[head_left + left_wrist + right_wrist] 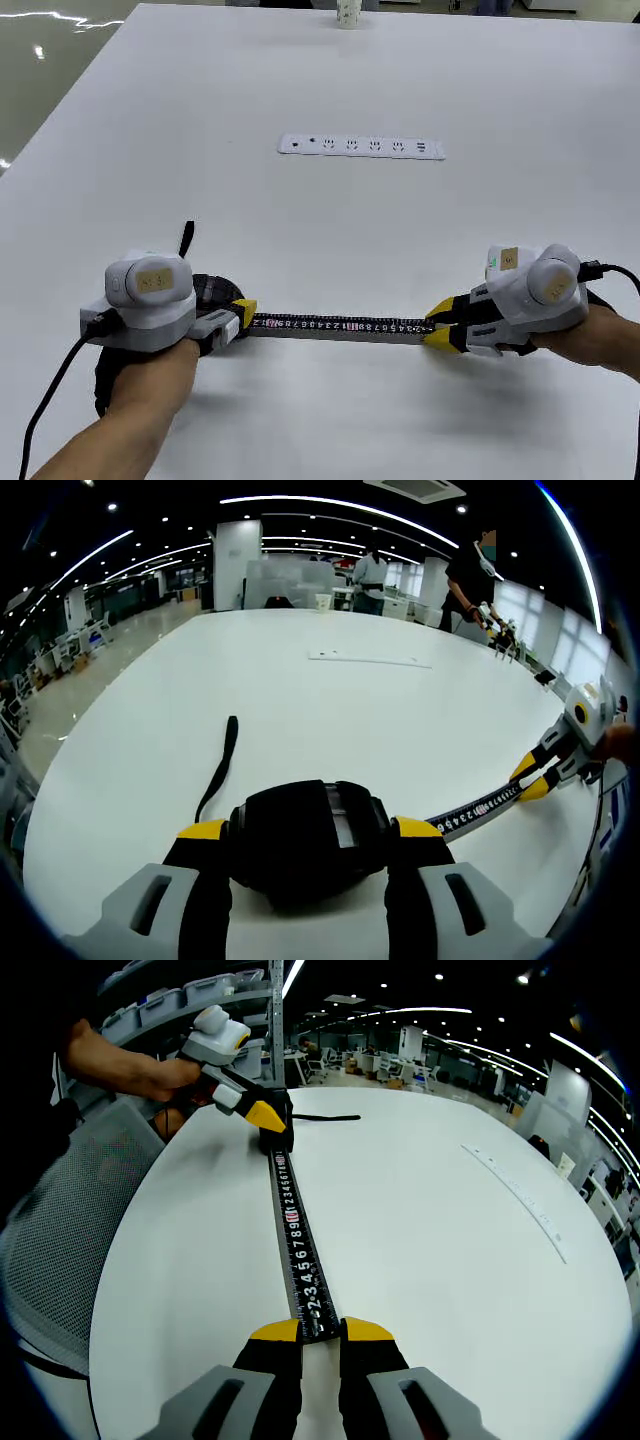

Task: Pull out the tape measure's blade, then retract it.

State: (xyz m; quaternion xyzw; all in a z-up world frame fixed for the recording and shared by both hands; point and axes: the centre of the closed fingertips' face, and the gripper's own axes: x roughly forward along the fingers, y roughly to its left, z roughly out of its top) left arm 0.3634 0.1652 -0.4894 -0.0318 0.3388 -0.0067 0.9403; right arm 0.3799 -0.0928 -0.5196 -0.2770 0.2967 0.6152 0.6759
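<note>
- Black tape measure case (pixel 310 840) sits on the white worktop (pixel 350 230). It's wedged between the yellow-tipped jaws of the left gripper (pixel 238 315), which squeeze it from both sides.
- The blade (pixel 340 325) is out, running flat and straight along the worktop from the case over to the right gripper (pixel 440 325).
- That one's jaws are nearly pressed together, pinching the very tip of the blade. The numbers face up, and you can read them in the right gripper view.
- The two grippers are well apart, both near the front edge of the worktop, with a hand behind each.
- A thin black strap (pixel 222 760) trails off the case and lies on the worktop, pointing away from the person.
- Further back there's a white power strip (pixel 360 146) lying flat, and a pale cup (pixel 347 12) at the far edge.
- A couple of people are standing past the far end of the worktop.
</note>
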